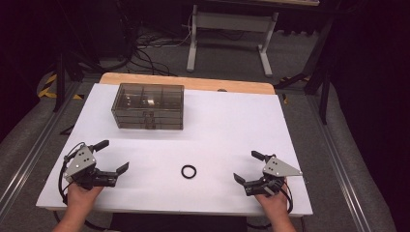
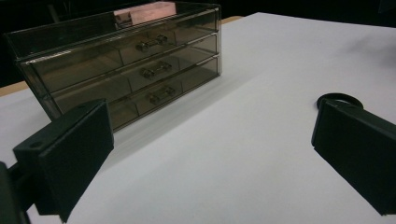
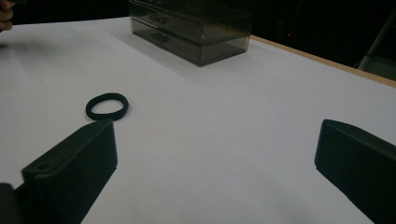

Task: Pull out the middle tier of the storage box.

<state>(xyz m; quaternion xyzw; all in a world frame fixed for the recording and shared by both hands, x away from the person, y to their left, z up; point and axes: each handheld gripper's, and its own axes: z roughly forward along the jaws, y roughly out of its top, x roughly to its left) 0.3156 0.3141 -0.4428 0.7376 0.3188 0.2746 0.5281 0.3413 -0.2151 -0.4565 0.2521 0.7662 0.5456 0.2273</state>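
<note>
White tabletop (image 1: 217,130), black ring (image 1: 188,171) between two spread claws, left claw (image 1: 112,155) and right claw (image 1: 247,166).

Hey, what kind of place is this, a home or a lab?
Probably a lab or recording studio: a white-topped table set between metal floor rails, loose cables on grey carpet, dark surroundings.

White table (image 1: 227,121), grey floor (image 1: 338,145)

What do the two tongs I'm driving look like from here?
Both tongs, left and right, are black, each with two flat, blocky black jaws and a grey three-cornered plate with small holes on top. A black cable loops from each one near the person's wrist. The forearms are bare, with no sleeves visible.
</note>
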